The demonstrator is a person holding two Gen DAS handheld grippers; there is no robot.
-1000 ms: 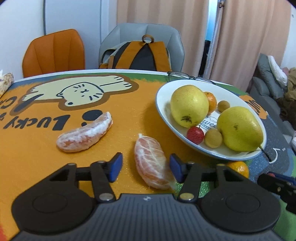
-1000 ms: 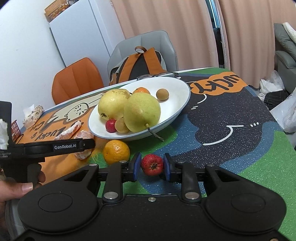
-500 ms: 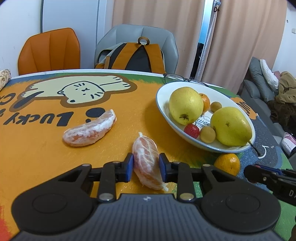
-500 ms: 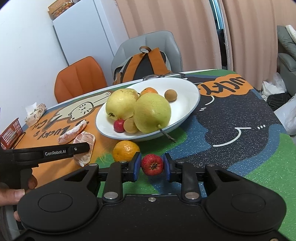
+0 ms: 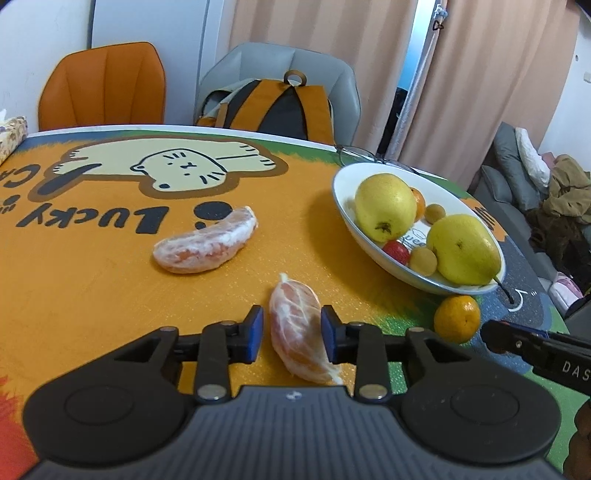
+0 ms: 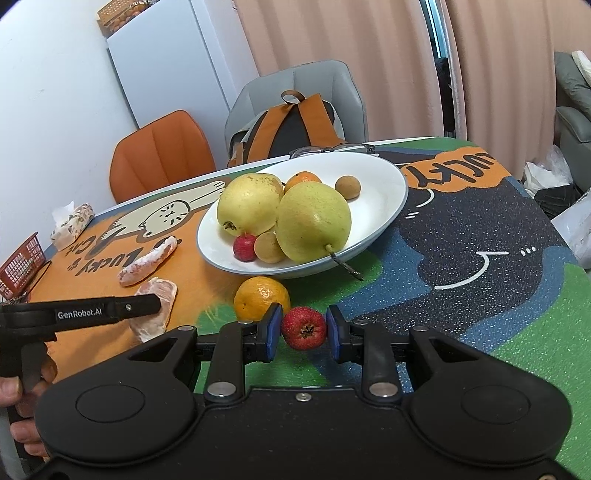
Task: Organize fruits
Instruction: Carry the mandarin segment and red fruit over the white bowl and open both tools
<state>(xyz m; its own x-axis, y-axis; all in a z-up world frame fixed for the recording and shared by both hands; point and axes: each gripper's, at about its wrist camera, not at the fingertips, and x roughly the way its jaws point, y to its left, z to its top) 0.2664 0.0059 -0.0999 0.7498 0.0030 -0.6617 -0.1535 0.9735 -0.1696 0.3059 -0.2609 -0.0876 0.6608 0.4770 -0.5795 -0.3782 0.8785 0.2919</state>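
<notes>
This was a home, a dining corner open to a living area. Ahead of the fingers stood a table under a cartoon cat mat, with a white dish of fruit on it. Beyond the table's far edge were 2 padded chairs, 1 orange and 1 grey, the grey one carrying a backpack. Floor-length curtains hung behind them. Far left of the right fingers stood a white fridge. Far right of the left fingers sat a grey sofa piled with clothes.
</notes>
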